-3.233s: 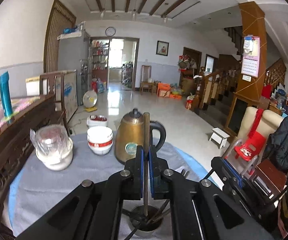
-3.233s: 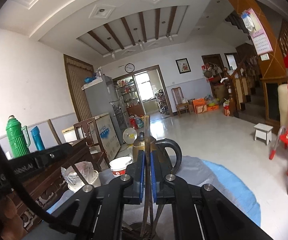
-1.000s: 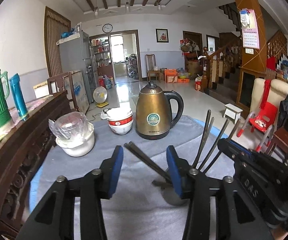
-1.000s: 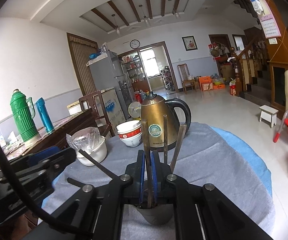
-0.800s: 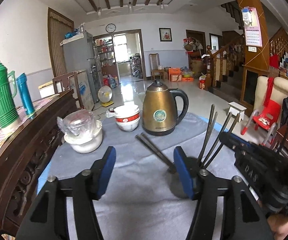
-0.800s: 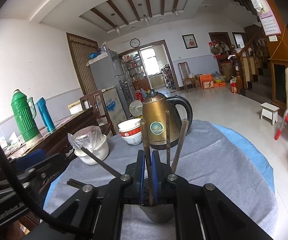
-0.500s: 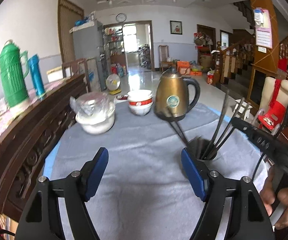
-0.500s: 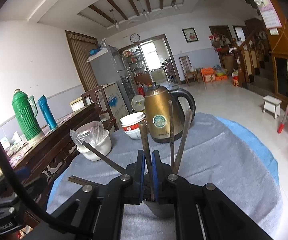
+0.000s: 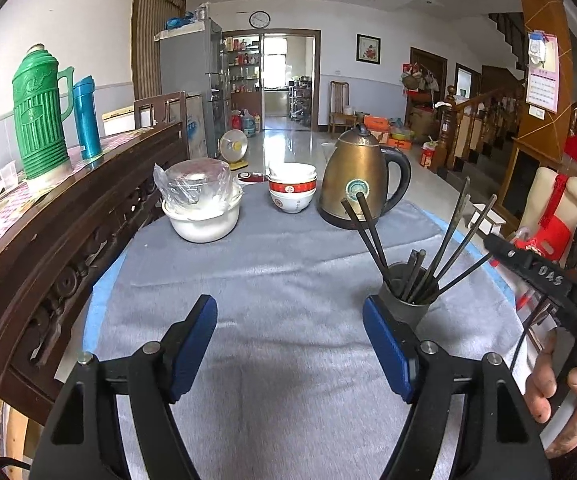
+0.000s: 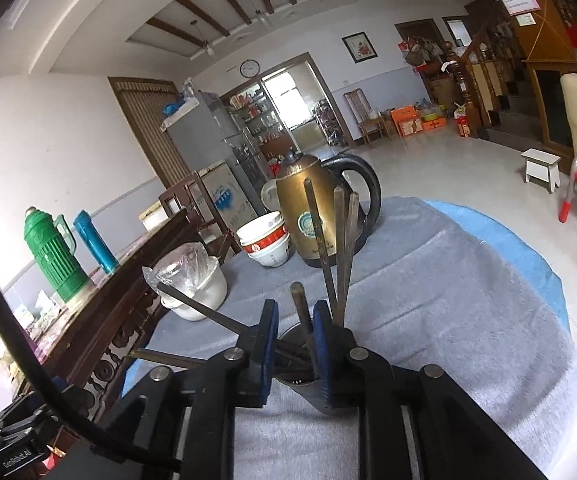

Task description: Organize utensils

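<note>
Opening, the right gripper [image 10: 295, 344] jaws frame a slim dark chopstick [image 10: 301, 312]; the left gripper [image 9: 290, 344] gapes empty.

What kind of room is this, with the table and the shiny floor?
Probably the big main room of a family home. A table holds a kettle, stacked bowls and a cup of chopsticks. Behind it stand a fridge, a wall clock and a wooden staircase.

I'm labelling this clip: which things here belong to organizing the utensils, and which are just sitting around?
Job:
- chopsticks
- grey holder cup
- right gripper, jaws opening around one chopstick

Lying about:
- brass kettle
- stacked bowls
- plastic-covered white pot
- green thermos
</note>
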Demonstrator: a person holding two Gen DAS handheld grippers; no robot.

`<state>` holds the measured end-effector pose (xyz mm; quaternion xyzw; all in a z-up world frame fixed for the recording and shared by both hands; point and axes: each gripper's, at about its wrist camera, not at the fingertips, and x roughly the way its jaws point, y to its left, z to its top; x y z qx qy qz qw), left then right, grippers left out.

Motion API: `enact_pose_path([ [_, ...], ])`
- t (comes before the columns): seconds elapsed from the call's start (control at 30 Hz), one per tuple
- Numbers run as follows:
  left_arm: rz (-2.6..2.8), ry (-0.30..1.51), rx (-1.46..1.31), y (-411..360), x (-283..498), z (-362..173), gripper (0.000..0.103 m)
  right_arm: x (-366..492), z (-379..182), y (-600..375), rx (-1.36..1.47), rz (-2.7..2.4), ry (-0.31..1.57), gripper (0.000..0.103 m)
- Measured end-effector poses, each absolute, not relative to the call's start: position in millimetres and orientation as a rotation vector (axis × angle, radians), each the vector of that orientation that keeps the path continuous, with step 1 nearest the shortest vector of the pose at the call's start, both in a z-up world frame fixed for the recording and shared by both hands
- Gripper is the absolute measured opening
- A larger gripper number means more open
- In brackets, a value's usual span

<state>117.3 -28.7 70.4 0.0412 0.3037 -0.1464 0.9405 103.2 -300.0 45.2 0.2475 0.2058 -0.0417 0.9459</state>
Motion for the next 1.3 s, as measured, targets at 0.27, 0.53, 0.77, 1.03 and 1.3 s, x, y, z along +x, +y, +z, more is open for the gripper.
enact_pose_path([
  [0.27,-0.281,0.636,0.106,-30,107,72,0.076,71,66,-292,0.489,-0.091,0.345,0.063],
  [0.53,-0.259,0.594,0.148,-30,82,84,0.076,36,79,-281,0.475,-0.097,0.32,0.063],
  [0.77,-0.236,0.558,0.178,-28,64,96,0.076,8,82,-269,0.466,-0.106,0.331,0.063],
  [1.03,-0.202,0.506,0.236,-29,41,105,0.082,-27,81,-251,0.448,-0.1,0.352,0.063],
  [1.3,-0.191,0.484,0.275,-30,26,112,0.083,-58,90,-230,0.399,-0.108,0.311,0.063],
])
